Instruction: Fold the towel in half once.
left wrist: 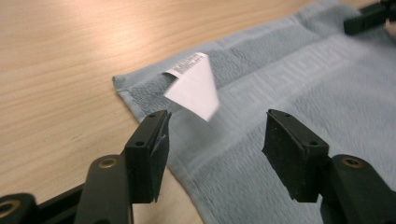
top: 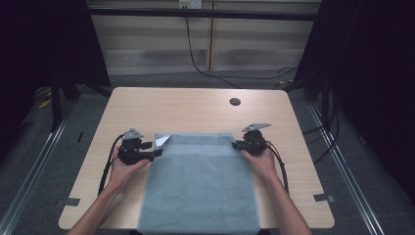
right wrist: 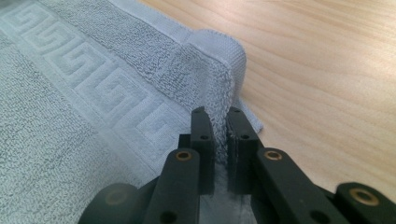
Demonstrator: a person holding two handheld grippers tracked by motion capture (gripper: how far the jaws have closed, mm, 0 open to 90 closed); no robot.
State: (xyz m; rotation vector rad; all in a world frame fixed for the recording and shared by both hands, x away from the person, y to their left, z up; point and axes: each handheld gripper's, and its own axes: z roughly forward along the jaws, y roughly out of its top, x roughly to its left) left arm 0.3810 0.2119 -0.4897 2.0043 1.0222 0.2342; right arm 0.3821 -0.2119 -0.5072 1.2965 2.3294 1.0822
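A: Where is the pale blue-grey terry towel with the woven key-pattern border (top: 198, 186) lying right now?

B: It is lying flat on the light wooden worktop (top: 195, 107), long axis running from six o'clock, where it is hanging over the near edge, up toward twelve. Its far hem is sitting between the two grippers.

A: And what is the right gripper (right wrist: 220, 122) doing?

B: It is pinching the far corner at the three o'clock end of that hem; the jaws are nearly together with a raised fold of cloth squeezed between them.

A: The left gripper (left wrist: 215, 135)?

B: Its jaws are standing wide apart, gripping nothing. The towel's other far corner, the one with the white paper label (left wrist: 194, 86) curling up, is lying just ahead of it, toward its twelve o'clock, with the towel's side edge passing under the gap between the jaws.

A: So the next move is turning on that corner?

B: I think so. The left gripper is the nearer one, and it is probably needing only a short push forward before closing.
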